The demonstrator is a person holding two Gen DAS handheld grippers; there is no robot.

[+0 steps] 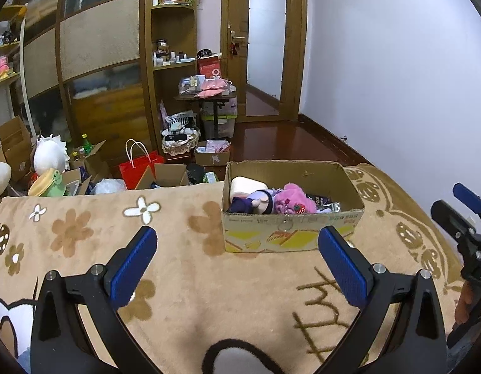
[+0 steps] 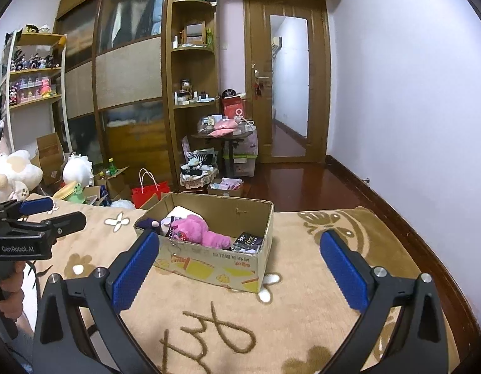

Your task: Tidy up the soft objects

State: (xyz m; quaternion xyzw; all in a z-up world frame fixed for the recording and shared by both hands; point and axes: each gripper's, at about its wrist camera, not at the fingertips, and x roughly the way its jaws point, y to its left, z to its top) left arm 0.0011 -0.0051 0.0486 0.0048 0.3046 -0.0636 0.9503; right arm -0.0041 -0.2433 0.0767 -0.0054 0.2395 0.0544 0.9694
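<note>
An open cardboard box [image 1: 290, 233] stands on the tan flowered blanket [image 1: 178, 249]. Inside lie a pink plush [image 1: 295, 201], a purple and dark doll [image 1: 256, 202], a white soft item [image 1: 246, 185] and a dark packet [image 1: 323, 201]. The box [image 2: 215, 265] and the pink plush [image 2: 196, 230] also show in the right wrist view. My left gripper [image 1: 237, 258] is open and empty, just short of the box. My right gripper [image 2: 240, 265] is open and empty, close in front of the box. Each gripper shows at the edge of the other's view, the left gripper [image 2: 37, 215] and the right gripper [image 1: 468, 215].
Beyond the bed's far edge the floor holds a red paper bag [image 1: 139, 168], open cartons [image 1: 170, 177], white plush toys [image 1: 50, 155] and a basket [image 1: 179, 143]. A wooden wardrobe [image 1: 100, 62], a small loaded table [image 1: 209, 93] and a door [image 1: 265, 46] stand behind.
</note>
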